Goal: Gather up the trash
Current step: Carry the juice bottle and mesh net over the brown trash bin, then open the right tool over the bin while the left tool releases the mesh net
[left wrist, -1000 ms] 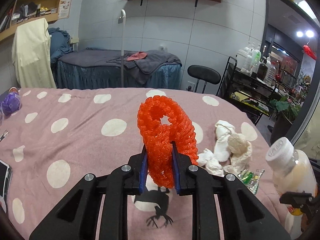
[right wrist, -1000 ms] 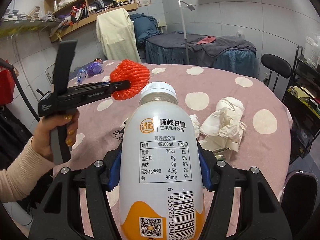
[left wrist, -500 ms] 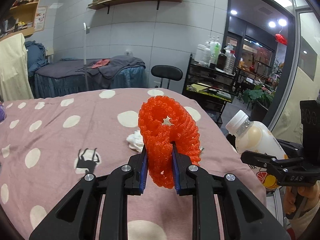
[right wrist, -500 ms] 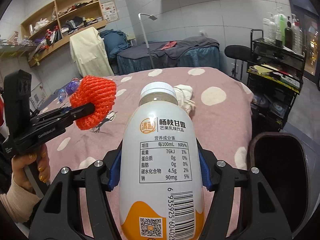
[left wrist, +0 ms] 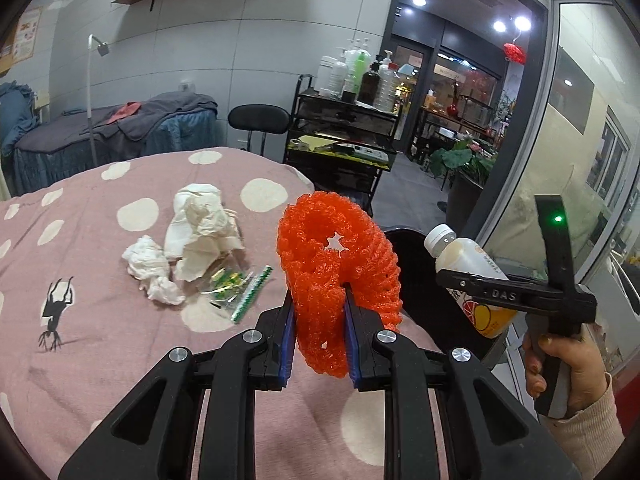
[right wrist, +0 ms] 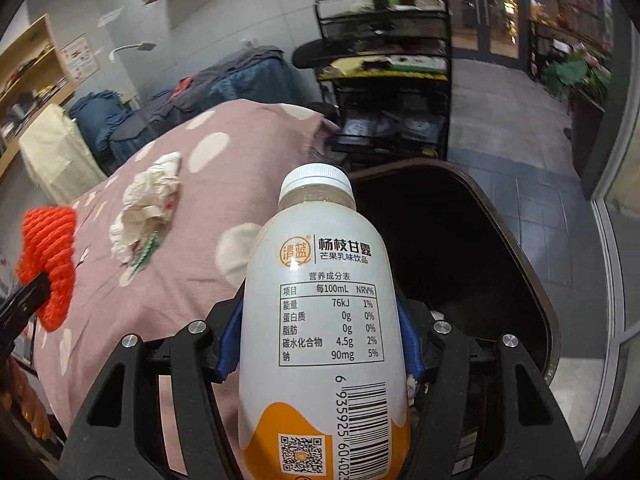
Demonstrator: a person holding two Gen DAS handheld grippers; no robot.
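Right gripper (right wrist: pixel 320 344) around bottle (right wrist: pixel 324 320)

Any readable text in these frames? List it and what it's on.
Bottle: "清蓝", "杨枝甘露", "芒果乳味饮品", "营养成分表", "每100mL", "NRV%"
Bottle, table rows: "76kJ 1%", "4.5g 2%", "90mg 5%"
Bottle, barcode: "6 935925 60402", remainder cut off
Right gripper, side: "DAS"
Wall posters: too blurred to read
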